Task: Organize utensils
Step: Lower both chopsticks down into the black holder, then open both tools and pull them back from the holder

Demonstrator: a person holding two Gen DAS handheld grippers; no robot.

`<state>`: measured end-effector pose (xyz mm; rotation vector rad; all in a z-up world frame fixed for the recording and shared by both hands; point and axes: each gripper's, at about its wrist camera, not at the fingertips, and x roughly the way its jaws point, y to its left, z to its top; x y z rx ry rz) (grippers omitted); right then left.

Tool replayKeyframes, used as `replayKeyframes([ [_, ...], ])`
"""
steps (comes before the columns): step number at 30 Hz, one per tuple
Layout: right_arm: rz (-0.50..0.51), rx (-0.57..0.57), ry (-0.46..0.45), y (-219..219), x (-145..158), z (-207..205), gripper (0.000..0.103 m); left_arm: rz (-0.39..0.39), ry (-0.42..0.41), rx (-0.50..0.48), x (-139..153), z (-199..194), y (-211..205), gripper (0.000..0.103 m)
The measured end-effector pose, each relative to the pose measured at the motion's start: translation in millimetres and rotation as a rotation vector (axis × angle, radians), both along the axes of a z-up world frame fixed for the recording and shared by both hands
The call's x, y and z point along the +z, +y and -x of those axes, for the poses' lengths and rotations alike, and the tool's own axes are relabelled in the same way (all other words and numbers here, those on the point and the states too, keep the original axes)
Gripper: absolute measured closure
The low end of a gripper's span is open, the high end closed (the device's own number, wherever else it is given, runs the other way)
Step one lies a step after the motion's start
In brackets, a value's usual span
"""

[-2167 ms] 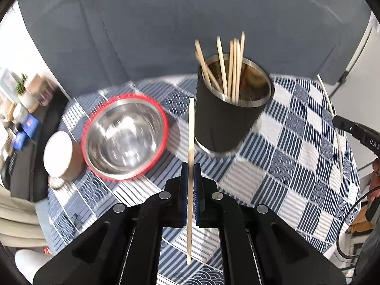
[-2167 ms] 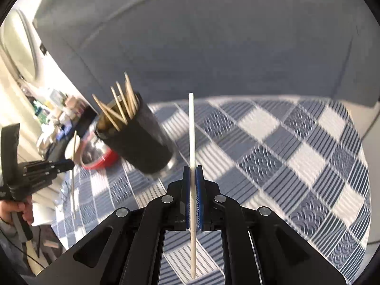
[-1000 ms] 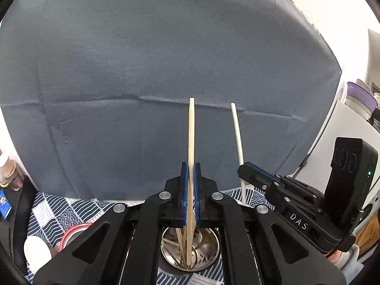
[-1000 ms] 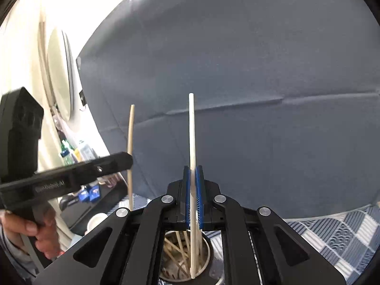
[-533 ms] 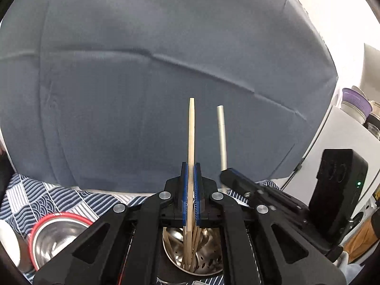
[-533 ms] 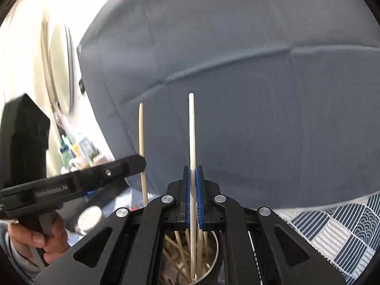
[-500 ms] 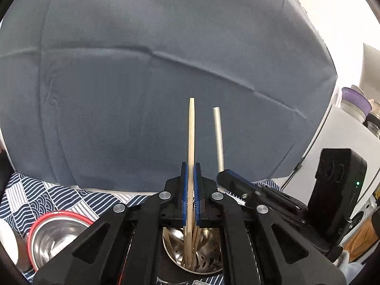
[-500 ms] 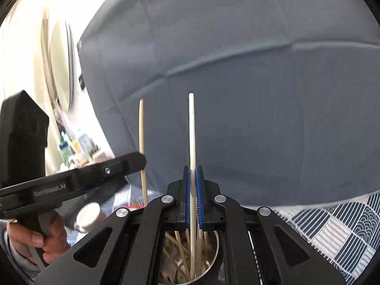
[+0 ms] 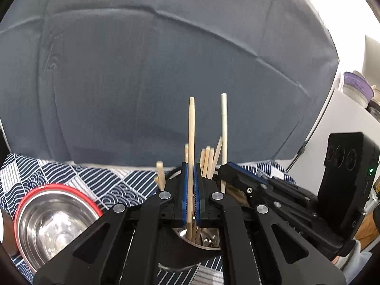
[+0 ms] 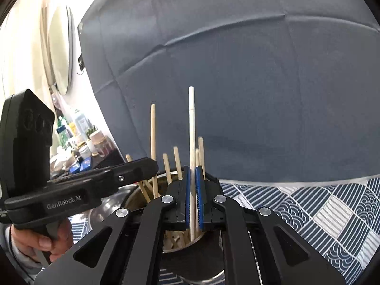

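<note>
My left gripper (image 9: 190,171) is shut on a tan wooden chopstick (image 9: 191,128) that stands upright, its lower end down inside the black utensil holder (image 9: 185,249). My right gripper (image 10: 192,173) is shut on a paler chopstick (image 10: 192,123), also upright with its lower end inside the same holder (image 10: 197,258). Several other chopsticks (image 9: 207,159) lean in the holder. Each view shows the other gripper close beside: the right gripper (image 9: 222,169) with its pale chopstick (image 9: 224,121), and the left gripper (image 10: 152,163) with its tan chopstick (image 10: 153,128).
A steel bowl with a red rim (image 9: 47,218) sits left of the holder on the blue patterned tablecloth (image 10: 320,209). A grey backdrop (image 9: 166,59) hangs behind. A hand (image 10: 40,239) grips the left tool. Cluttered shelves (image 10: 78,142) stand at the far left.
Both grippers have sunk toward the holder with their chopsticks, so the lower ends now reach deeper inside. The other chopsticks' tips have come into view around the fingers.
</note>
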<state>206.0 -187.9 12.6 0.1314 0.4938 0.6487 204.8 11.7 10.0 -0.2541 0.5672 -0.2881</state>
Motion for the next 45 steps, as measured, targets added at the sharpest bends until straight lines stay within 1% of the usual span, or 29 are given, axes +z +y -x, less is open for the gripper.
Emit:
replayKeyframes([
  [3, 0.021, 0.005, 0.009, 1, -3, 4, 0.098, -0.002, 0.016, 0.005, -4, 4, 4, 0.098],
  [4, 0.025, 0.010, 0.012, 1, -3, 7, 0.096, -0.003, 0.023, 0.006, -6, 5, 4, 0.098],
  [6, 0.034, 0.008, 0.019, 1, -4, 10, 0.095, -0.002, 0.043, 0.008, -9, 8, 6, 0.098],
  [10, 0.022, -0.007, 0.030, -6, 2, 15, 0.094, 0.006, 0.054, 0.026, -2, 14, 12, 0.097],
  [12, 0.021, -0.019, 0.025, -10, 9, 17, 0.094, 0.007, 0.049, 0.042, 5, 19, 17, 0.086],
  [13, 0.020, -0.022, 0.024, -12, 13, 18, 0.094, 0.005, 0.047, 0.048, 8, 20, 18, 0.084],
  [15, 0.022, -0.028, 0.033, -16, 21, 19, 0.094, -0.002, 0.040, 0.061, 16, 24, 21, 0.069],
  [17, 0.023, -0.037, 0.028, -20, 30, 22, 0.094, -0.012, 0.033, 0.080, 25, 30, 25, 0.061],
  [18, 0.025, -0.043, 0.025, -22, 35, 24, 0.085, -0.026, 0.029, 0.089, 29, 34, 26, 0.057],
  [19, 0.026, -0.049, 0.026, -23, 38, 25, 0.067, -0.045, 0.029, 0.103, 33, 36, 26, 0.053],
  [20, 0.031, -0.065, 0.030, -25, 43, 28, 0.056, -0.065, 0.030, 0.119, 37, 39, 26, 0.048],
  [21, 0.033, -0.074, 0.031, -27, 47, 30, 0.047, -0.068, 0.024, 0.122, 42, 43, 27, 0.045],
  [22, 0.028, -0.075, 0.030, -29, 52, 32, 0.047, -0.071, 0.019, 0.131, 46, 47, 28, 0.041],
  [23, 0.025, -0.076, 0.029, -31, 56, 34, 0.046, -0.081, 0.016, 0.148, 50, 50, 29, 0.030],
  [25, 0.040, -0.097, 0.031, -34, 64, 38, 0.035, -0.107, 0.008, 0.185, 59, 58, 30, 0.023],
  [26, 0.047, -0.105, 0.031, -36, 67, 40, 0.033, -0.122, 0.019, 0.199, 62, 60, 30, 0.014],
  [27, 0.052, -0.108, 0.027, -38, 71, 43, 0.028, -0.145, 0.033, 0.217, 65, 62, 30, 0.008],
  [29, 0.056, -0.119, 0.009, -42, 75, 49, 0.017, -0.171, 0.024, 0.228, 71, 69, 29, 0.007],
  [30, 0.059, -0.132, -0.001, -45, 77, 53, 0.015, -0.184, 0.022, 0.234, 75, 73, 28, 0.006],
  [32, 0.060, -0.146, 0.002, -53, 79, 59, 0.015, -0.208, 0.034, 0.238, 78, 78, 26, 0.006],
  [35, 0.058, -0.159, 0.015, -63, 78, 68, 0.014, -0.219, 0.064, 0.228, 79, 88, 23, 0.006],
  [40, 0.077, -0.180, 0.030, -80, 73, 89, 0.013, -0.239, 0.077, 0.255, 77, 104, 15, 0.006],
  [42, 0.085, -0.184, 0.035, -86, 70, 99, 0.013, -0.244, 0.096, 0.258, 73, 110, 13, 0.006],
  [45, 0.094, -0.190, 0.040, -94, 61, 112, 0.012, -0.279, 0.141, 0.277, 59, 117, 7, 0.006],
])
